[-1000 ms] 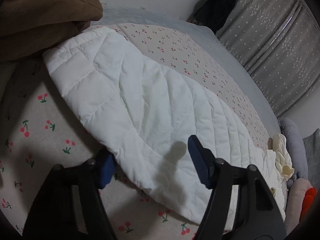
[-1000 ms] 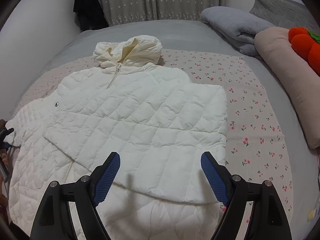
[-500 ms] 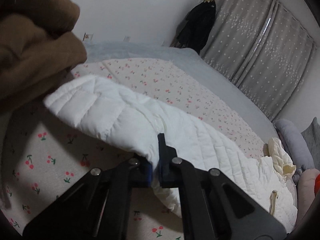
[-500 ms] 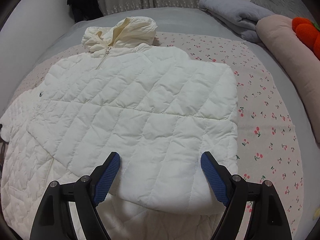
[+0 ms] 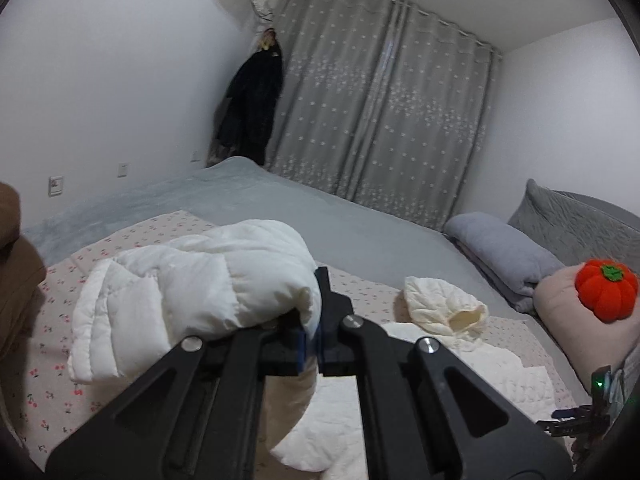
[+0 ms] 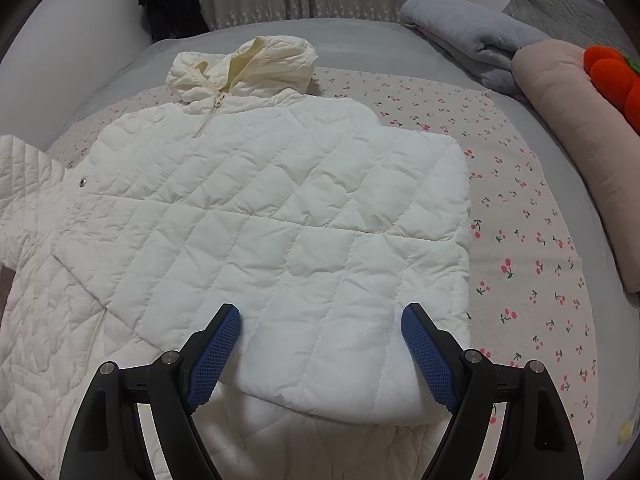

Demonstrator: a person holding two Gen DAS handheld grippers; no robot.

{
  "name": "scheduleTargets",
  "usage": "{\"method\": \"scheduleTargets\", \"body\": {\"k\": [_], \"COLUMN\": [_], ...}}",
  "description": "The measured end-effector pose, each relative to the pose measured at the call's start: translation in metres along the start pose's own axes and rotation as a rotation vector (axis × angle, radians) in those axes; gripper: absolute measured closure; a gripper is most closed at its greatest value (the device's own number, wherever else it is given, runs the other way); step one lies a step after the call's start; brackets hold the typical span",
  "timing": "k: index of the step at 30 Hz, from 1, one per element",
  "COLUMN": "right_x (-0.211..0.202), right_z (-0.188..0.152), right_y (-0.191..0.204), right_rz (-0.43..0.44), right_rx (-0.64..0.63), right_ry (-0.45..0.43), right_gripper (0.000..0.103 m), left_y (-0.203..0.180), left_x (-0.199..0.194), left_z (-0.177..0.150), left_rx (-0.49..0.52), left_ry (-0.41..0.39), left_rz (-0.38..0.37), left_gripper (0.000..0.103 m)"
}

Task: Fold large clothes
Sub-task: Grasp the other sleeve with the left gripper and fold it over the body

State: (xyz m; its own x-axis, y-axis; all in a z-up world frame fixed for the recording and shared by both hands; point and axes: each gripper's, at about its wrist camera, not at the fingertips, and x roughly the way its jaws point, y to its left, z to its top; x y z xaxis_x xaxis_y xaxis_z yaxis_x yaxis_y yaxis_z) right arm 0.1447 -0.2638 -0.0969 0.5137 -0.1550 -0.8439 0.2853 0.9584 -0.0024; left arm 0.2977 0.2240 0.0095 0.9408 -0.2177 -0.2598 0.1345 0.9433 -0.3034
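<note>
Bedspread (image 6: 520,216) lies bare right of jacket (image 6: 280,220); left tongs (image 5: 310,344) pinch its sleeve edge.

My left gripper (image 5: 310,346): fingers pinched tight together, raised, pointing level. My right gripper (image 6: 320,354): fingers spread wide, angled downward.

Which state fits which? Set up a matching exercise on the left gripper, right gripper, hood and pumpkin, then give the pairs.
Things:
1. left gripper
2. right gripper
3. hood
4. pumpkin

States:
A. orange, on a pink cushion
B. open over the jacket
C. shut on the sleeve
D. lying at the far end of the jacket, near the curtain

Pairs: 1-C, 2-B, 3-D, 4-A
</note>
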Motion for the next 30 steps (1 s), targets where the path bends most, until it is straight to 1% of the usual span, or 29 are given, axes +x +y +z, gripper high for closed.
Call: {"method": "scheduleTargets", "body": {"k": [4, 7, 9, 13, 17, 20, 22, 23, 25, 27, 29, 30], "right_x": [-0.009, -0.016, -0.020, -0.027, -0.030, -0.031, -0.031, -0.032, -0.032, -0.033, -0.034, -0.036], "right_z": [0.001, 0.004, 0.005, 0.005, 0.004, 0.004, 0.004, 0.004, 0.005, 0.004, 0.005, 0.006], "right_y": [-0.002, -0.008, -0.014, -0.024, -0.031, -0.037, -0.041, -0.042, -0.045, -0.045, -0.044, -0.042], "right_rz": [0.037, 0.073, 0.093, 0.110, 0.135, 0.148, 0.152, 0.156, 0.158, 0.160, 0.155, 0.149], "right_rx": [0.015, 0.057, 0.085, 0.120, 0.148, 0.175, 0.191, 0.195, 0.200, 0.201, 0.195, 0.188], "right_ry": [-0.016, -0.035, -0.047, -0.063, -0.072, -0.077, -0.079, -0.080, -0.077, -0.075, -0.075, -0.074], "right_gripper": [0.018, 0.018, 0.018, 0.018, 0.018, 0.018, 0.018, 0.018, 0.018, 0.018, 0.018, 0.018], "left_y": [-0.045, -0.081, -0.107, -0.161, -0.209, -0.230, -0.236, -0.237, -0.239, -0.234, -0.230, -0.228], "left_x": [0.001, 0.010, 0.017, 0.023, 0.029, 0.038, 0.044, 0.046, 0.049, 0.054, 0.050, 0.045], "left_z": [0.012, 0.011, 0.006, -0.018, -0.059, -0.100, -0.132, -0.147, -0.173, -0.188, -0.195, -0.192], "left_rx": [0.043, 0.064, 0.086, 0.180, 0.300, 0.367, 0.387, 0.406, 0.454, 0.449, 0.434, 0.427], "left_ry": [0.023, 0.073, 0.125, 0.230, 0.343, 0.474, 0.577, 0.612, 0.655, 0.709, 0.729, 0.736], "left_rz": [-0.114, -0.197, -0.253, -0.356, -0.418, -0.442, -0.445, -0.436, -0.409, -0.386, -0.390, -0.395], "left_gripper": [0.099, 0.099, 0.099, 0.099, 0.099, 0.099, 0.099, 0.099, 0.098, 0.098, 0.097, 0.089]}}
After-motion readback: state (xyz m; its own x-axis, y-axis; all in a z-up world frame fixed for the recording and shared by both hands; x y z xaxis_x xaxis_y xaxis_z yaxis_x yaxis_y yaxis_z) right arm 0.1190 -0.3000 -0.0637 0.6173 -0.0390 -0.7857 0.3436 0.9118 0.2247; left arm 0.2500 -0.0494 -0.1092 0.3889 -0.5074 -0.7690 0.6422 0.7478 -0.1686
